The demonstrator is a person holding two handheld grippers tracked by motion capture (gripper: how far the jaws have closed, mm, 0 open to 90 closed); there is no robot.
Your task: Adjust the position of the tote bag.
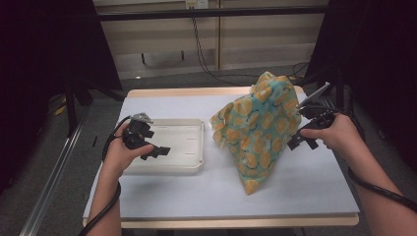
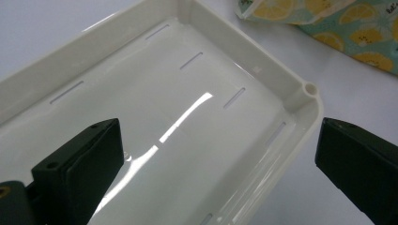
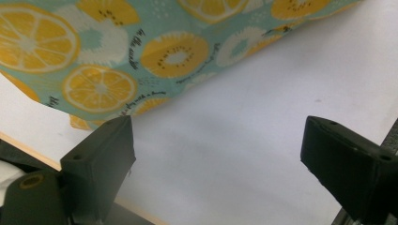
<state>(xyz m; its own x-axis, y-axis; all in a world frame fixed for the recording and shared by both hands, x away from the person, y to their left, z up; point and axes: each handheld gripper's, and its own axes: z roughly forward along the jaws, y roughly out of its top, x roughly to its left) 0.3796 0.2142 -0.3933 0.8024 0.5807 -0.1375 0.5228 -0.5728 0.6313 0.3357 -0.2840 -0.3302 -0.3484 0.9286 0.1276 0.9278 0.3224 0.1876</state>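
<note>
Landmark: the white tray [image 1: 194, 167], resting on the white table [image 1: 295, 191].

Left gripper [image 1: 156, 151]: held over the tray's near-left part, jaws spread wide with nothing between them. In the left gripper view the jaws frame the tray's slotted floor and one rounded corner.

Fruit-print bag [image 1: 258, 130]: stands upright just to the right of the tray, apart from it.

Right gripper [image 1: 301, 141]: held well right of the tray, just beside the bag's right face, jaws spread with nothing between them.
</note>
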